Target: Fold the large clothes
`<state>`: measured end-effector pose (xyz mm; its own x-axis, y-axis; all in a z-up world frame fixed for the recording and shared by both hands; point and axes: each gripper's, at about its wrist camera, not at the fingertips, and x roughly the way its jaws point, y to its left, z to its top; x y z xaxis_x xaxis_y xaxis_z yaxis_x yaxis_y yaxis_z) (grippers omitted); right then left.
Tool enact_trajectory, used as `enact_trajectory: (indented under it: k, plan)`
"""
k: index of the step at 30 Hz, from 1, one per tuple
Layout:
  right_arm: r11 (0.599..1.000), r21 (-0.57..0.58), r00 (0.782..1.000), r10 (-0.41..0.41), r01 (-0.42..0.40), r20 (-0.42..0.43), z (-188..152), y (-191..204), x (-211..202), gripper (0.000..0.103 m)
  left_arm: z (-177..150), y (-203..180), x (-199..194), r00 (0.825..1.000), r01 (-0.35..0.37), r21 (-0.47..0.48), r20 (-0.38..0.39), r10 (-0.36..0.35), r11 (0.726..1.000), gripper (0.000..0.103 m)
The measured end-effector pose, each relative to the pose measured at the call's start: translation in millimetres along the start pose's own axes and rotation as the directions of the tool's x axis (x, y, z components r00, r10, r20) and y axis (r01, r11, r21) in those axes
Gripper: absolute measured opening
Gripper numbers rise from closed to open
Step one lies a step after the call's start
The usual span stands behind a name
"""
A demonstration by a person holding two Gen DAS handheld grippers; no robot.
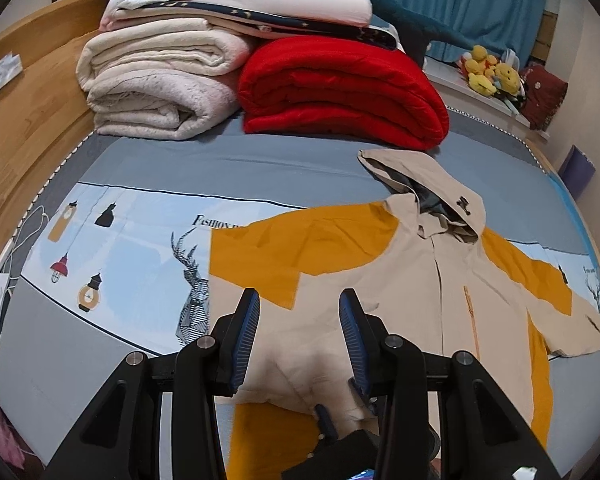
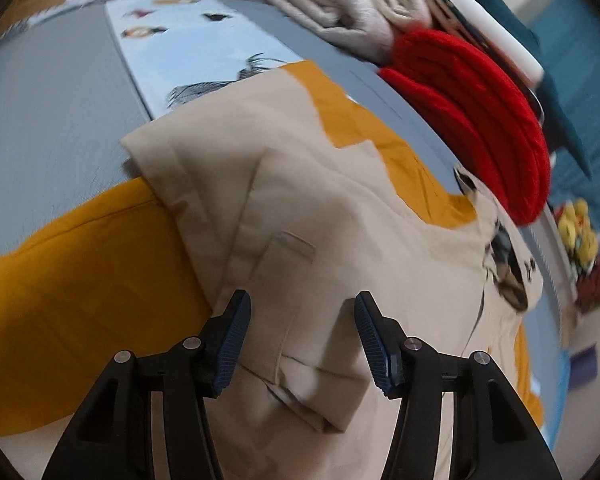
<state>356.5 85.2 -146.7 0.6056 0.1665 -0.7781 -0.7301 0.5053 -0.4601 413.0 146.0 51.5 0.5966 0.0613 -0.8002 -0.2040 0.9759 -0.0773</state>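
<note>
A beige and mustard hooded jacket [image 1: 400,280] lies front up on the printed bedsheet [image 1: 132,248], its hood [image 1: 440,188] toward the folded blankets. One sleeve is folded in over the body. My left gripper [image 1: 299,296] hovers over the beige lower body of the jacket, jaws apart, the cloth below them and not pinched. A blue pad [image 1: 325,420] of another gripper shows at the bottom edge. In the blurred right wrist view my right gripper [image 2: 302,296] is open just above the beige jacket [image 2: 300,200], near a chest pocket flap [image 2: 292,246], with nothing between its pads.
A rolled cream blanket [image 1: 160,92] and a red blanket [image 1: 340,92] sit at the head of the bed, with folded bedding [image 1: 260,4] stacked on them. A wooden headboard [image 1: 28,120] runs along the left. Yellow plush toys [image 1: 488,72] sit on a ledge at right. A white cable [image 1: 20,240] lies at the left bed edge.
</note>
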Motion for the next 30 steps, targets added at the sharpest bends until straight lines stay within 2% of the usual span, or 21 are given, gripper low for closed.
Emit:
enact_trajectory:
  k: [1, 2, 4, 7, 11, 14, 15, 16, 18, 22, 25, 28, 29, 30]
  plan:
    - [1.000, -0.008, 1.000, 0.023, -0.023, 0.006, 1, 1, -2, 0.016, 2, 6, -1, 1.000, 0.000, -0.008, 0.001, 0.000, 1.000, 0.039]
    - [1.000, -0.009, 1.000, 0.015, -0.015, 0.015, 1, -1, -6, 0.005, 3, 16, -1, 1.000, -0.005, -0.026, 0.002, 0.006, 1.000, 0.039]
    - [0.999, 0.027, 0.999, 0.019, -0.020, 0.043, 3, -11, -13, 0.001, 7, 39, -3, 1.000, -0.016, -0.077, 0.002, 0.016, 0.997, 0.039]
    - [0.988, 0.153, 0.997, 0.006, -0.018, 0.081, 3, -40, -28, 0.001, 11, 83, -4, 0.999, -0.054, -0.171, -0.002, 0.054, 0.984, 0.038]
    - [0.953, 0.299, 0.995, 0.018, -0.045, 0.094, -11, -74, -40, 0.003, 9, 122, -4, 0.995, -0.096, -0.254, -0.020, 0.094, 0.962, 0.036]
    - [0.946, 0.291, 0.987, 0.117, -0.144, 0.109, -13, -71, -41, 0.009, 7, 130, -6, 0.994, -0.107, -0.273, -0.021, 0.106, 0.956, 0.036]
    - [0.951, 0.269, 0.986, 0.127, -0.151, 0.106, -12, -65, -40, 0.019, 7, 129, -6, 0.994, -0.109, -0.267, -0.020, 0.107, 0.958, 0.036]
    - [0.961, 0.230, 0.986, 0.133, -0.152, 0.096, -10, -53, -37, 0.036, 7, 128, -6, 0.994, -0.108, -0.261, -0.022, 0.106, 0.959, 0.037]
    - [0.974, 0.173, 0.987, 0.131, -0.145, 0.088, -7, -32, -32, 0.052, 6, 122, -3, 0.995, -0.103, -0.242, -0.029, 0.099, 0.965, 0.037]
    - [0.986, 0.085, 0.989, 0.141, -0.144, 0.041, -4, 3, -15, 0.052, 7, 115, 2, 0.995, -0.099, -0.217, -0.039, 0.093, 0.971, 0.037]
    - [0.996, 0.024, 0.996, 0.083, -0.083, -0.015, -6, 20, 0, 0.054, 8, 112, 3, 0.996, -0.092, -0.214, -0.039, 0.086, 0.973, 0.037]
    - [0.999, -0.043, 0.999, 0.024, -0.025, -0.023, -5, 30, 6, 0.054, 9, 110, 4, 0.996, -0.090, -0.210, -0.038, 0.084, 0.974, 0.037]
    - [0.999, -0.051, 1.000, 0.012, -0.013, -0.018, -5, 30, 5, 0.053, 9, 109, 4, 0.996, -0.089, -0.209, -0.039, 0.083, 0.974, 0.037]
    - [0.999, -0.049, 1.000, 0.007, -0.007, -0.010, -4, 28, 3, 0.045, 9, 108, 5, 0.996, -0.086, -0.208, -0.040, 0.079, 0.974, 0.037]
